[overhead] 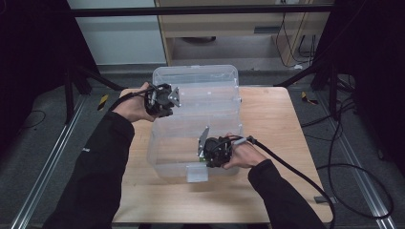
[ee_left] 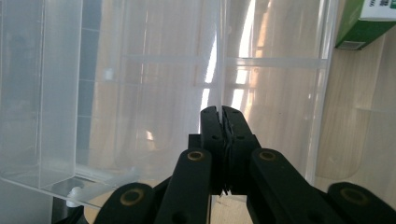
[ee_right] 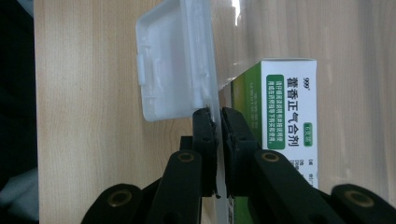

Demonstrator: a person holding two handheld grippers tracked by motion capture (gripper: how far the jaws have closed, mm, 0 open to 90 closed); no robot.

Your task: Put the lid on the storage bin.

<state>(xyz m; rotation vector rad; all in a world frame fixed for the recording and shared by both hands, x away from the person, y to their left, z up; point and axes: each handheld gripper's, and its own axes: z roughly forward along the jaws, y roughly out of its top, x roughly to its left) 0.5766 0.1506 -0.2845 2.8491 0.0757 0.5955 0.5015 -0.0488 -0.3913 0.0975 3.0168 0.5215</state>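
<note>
Medicine carton behind clear box wall

Your bin sits mid-frame on the table; your left gripper grips its upper-left wall, your right gripper its lower-right rim.

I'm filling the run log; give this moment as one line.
left tool: shut on clear box wall | right tool: shut on front wall | green carton inside

clear bin mid-table, bare wood right
</note>
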